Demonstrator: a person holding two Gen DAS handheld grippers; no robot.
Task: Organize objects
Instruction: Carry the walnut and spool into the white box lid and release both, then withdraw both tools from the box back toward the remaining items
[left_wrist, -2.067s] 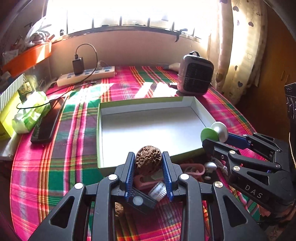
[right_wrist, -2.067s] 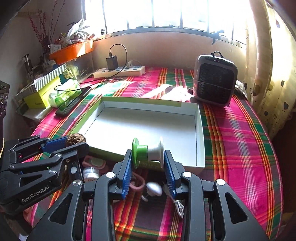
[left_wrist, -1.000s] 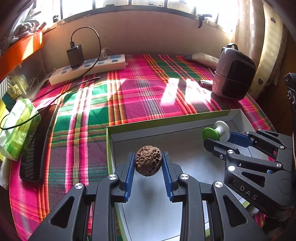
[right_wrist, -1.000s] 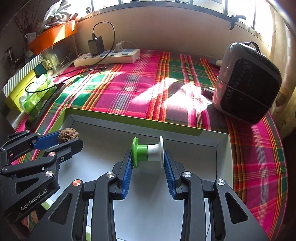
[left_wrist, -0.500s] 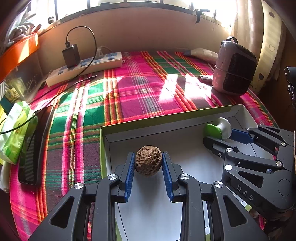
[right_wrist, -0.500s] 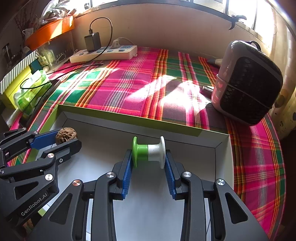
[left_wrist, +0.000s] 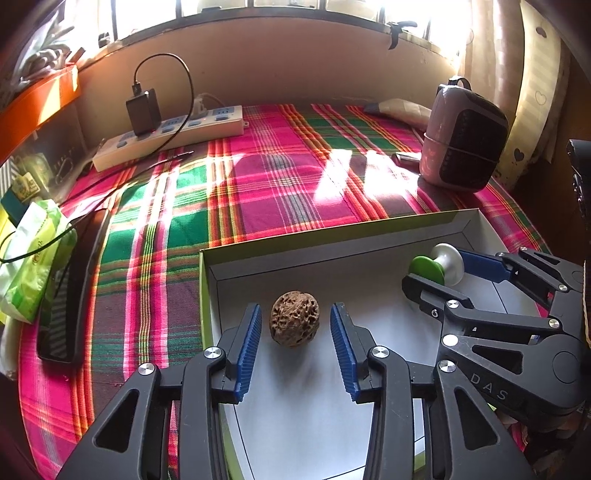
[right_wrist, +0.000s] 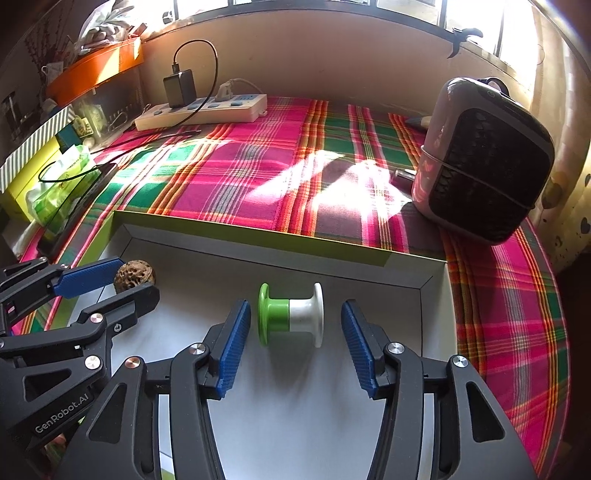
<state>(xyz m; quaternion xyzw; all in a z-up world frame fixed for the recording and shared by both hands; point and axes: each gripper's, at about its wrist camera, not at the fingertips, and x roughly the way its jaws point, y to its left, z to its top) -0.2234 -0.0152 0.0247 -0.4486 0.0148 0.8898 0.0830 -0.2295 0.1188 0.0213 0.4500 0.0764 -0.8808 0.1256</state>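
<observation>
A brown wrinkled walnut (left_wrist: 294, 318) lies on the white floor of the shallow green-edged box (left_wrist: 332, 242) near its far left corner. My left gripper (left_wrist: 295, 332) is open around the walnut, with gaps on both sides. A green and white spool (right_wrist: 291, 314) lies on its side on the box floor (right_wrist: 258, 254) toward the right. My right gripper (right_wrist: 295, 332) is open around the spool and does not touch it. Each gripper shows in the other's view: the right one (left_wrist: 436, 269) and the left one (right_wrist: 122, 280).
The box sits on a pink and green plaid cloth (left_wrist: 280, 184). A small pink heater (right_wrist: 484, 162) stands at the back right. A white power strip (left_wrist: 170, 133) with a black charger lies at the back. A tissue pack (left_wrist: 33, 258) and a dark flat device (left_wrist: 70, 288) lie left.
Both grippers have opened. The walnut and the spool, held half a second ago, now rest free on the box floor between the open fingers.
</observation>
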